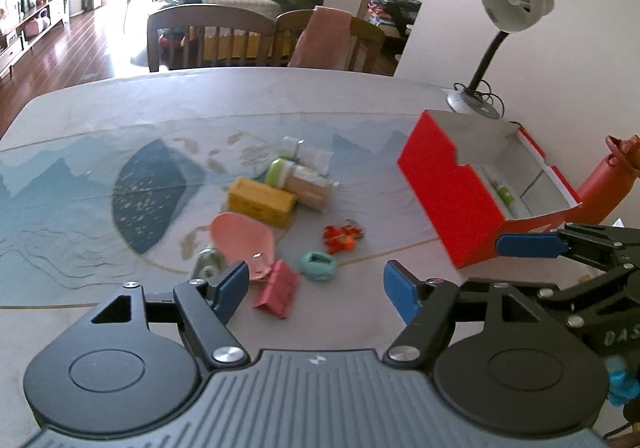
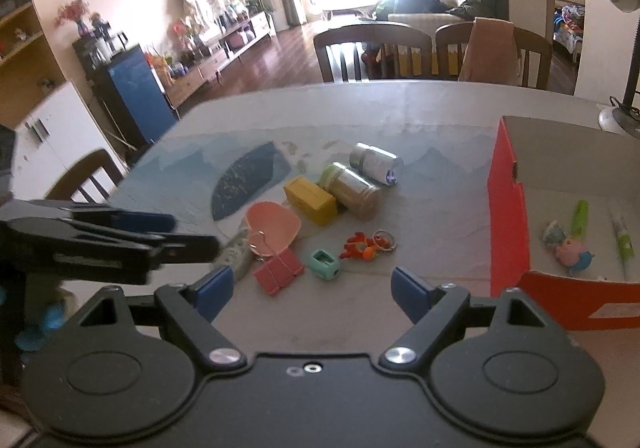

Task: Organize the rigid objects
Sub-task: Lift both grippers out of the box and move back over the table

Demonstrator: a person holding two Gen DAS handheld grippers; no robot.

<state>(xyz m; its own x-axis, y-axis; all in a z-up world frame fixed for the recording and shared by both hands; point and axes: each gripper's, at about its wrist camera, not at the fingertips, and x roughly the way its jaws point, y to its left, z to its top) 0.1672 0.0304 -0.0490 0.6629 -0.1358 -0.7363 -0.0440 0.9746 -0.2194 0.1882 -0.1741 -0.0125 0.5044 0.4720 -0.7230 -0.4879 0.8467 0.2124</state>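
Claws [image 1: 316,288] [image 2: 312,290] agape — nothing between.

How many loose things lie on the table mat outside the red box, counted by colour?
Pink: 2, the shell-shaped dish and the binder clip
Yellow: 1, the box
Green: 1, the sharpener
Orange: 1, the keyring
Jars: 2, and
Total: 7

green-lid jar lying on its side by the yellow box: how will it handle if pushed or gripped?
The green-lid jar lies on its side, so a push across it probably rolls it. The yellow box close beside it may block rolling that way. Its wall looks smooth and shiny, so possibly slippery; gripping across the round body seems safer.
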